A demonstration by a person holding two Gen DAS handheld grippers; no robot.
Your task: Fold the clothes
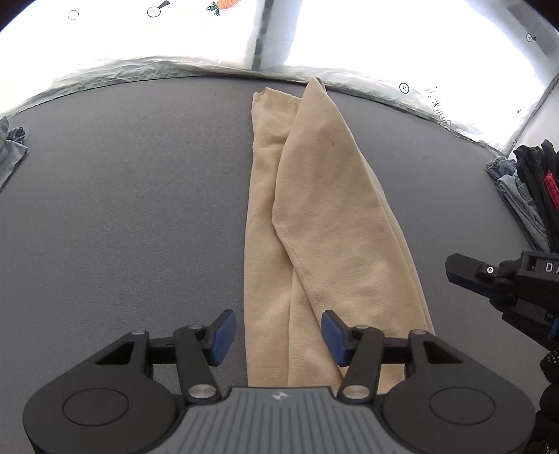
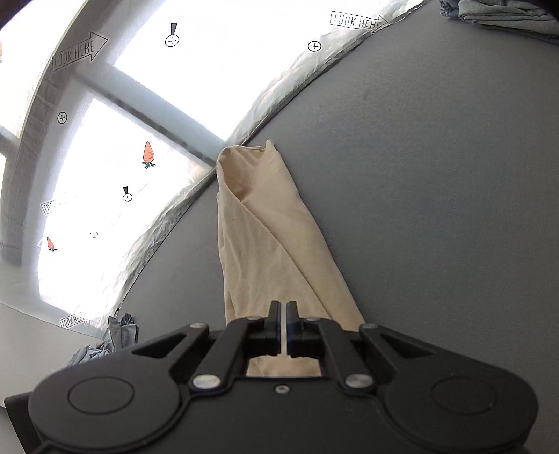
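Observation:
A beige garment [image 1: 314,195] lies folded into a long narrow strip on the grey table [image 1: 122,209], running from the near edge toward the far edge. One layer crosses diagonally over the other. My left gripper [image 1: 278,328] hovers open over the strip's near end, its blue pads [image 1: 223,335] astride the cloth without touching it. My right gripper [image 1: 450,270] comes in from the right, beside the strip and clear of it. In the right wrist view the beige garment [image 2: 265,237] stretches ahead and the right gripper [image 2: 283,307] is shut, with nothing seen between its fingers.
A denim heap [image 1: 10,153] sits at the table's left edge. A stack of folded jeans and dark clothes [image 1: 527,188] stands at the right edge. Crinkled plastic sheeting [image 1: 139,68] lines the far edge below bright windows. More denim [image 2: 506,14] lies further off in the right wrist view.

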